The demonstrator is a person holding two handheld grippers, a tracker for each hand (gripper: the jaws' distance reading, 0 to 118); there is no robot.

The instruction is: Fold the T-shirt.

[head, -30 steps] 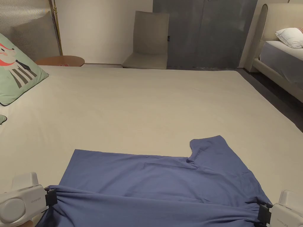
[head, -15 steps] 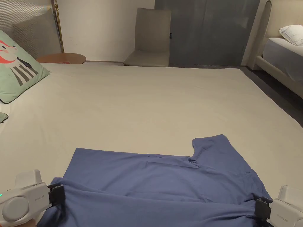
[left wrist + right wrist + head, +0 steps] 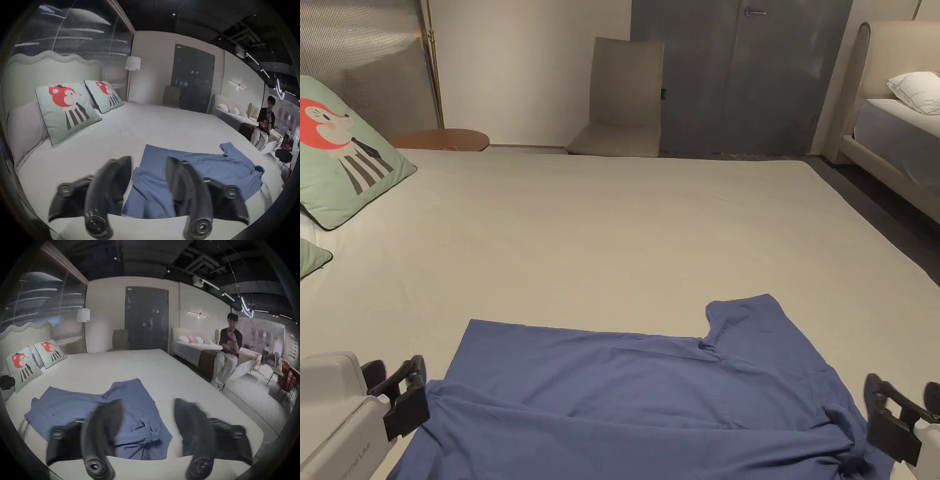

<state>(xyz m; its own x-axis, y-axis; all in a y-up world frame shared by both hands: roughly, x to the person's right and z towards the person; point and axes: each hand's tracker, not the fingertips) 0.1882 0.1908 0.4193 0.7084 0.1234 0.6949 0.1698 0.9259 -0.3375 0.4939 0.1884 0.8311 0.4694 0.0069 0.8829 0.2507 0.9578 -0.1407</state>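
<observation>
T-shirt (image 3: pixel 650 400) lies along the bed's (image 3: pixel 625 237) near edge, long axis left to right. Left gripper (image 3: pixel 394 390) and right gripper (image 3: pixel 894 406), jaws spread and empty, flank its ends, equally near.

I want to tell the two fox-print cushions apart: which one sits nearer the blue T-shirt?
The front mint-green fox-print cushion, larger in the left gripper view, lies nearer the blue T-shirt; the other fox-print cushion sits behind it, toward the floor lamp.

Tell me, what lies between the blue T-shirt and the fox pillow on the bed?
Only bare sheet of the bed separates the T-shirt from the fox pillow, as the head view shows.
</observation>
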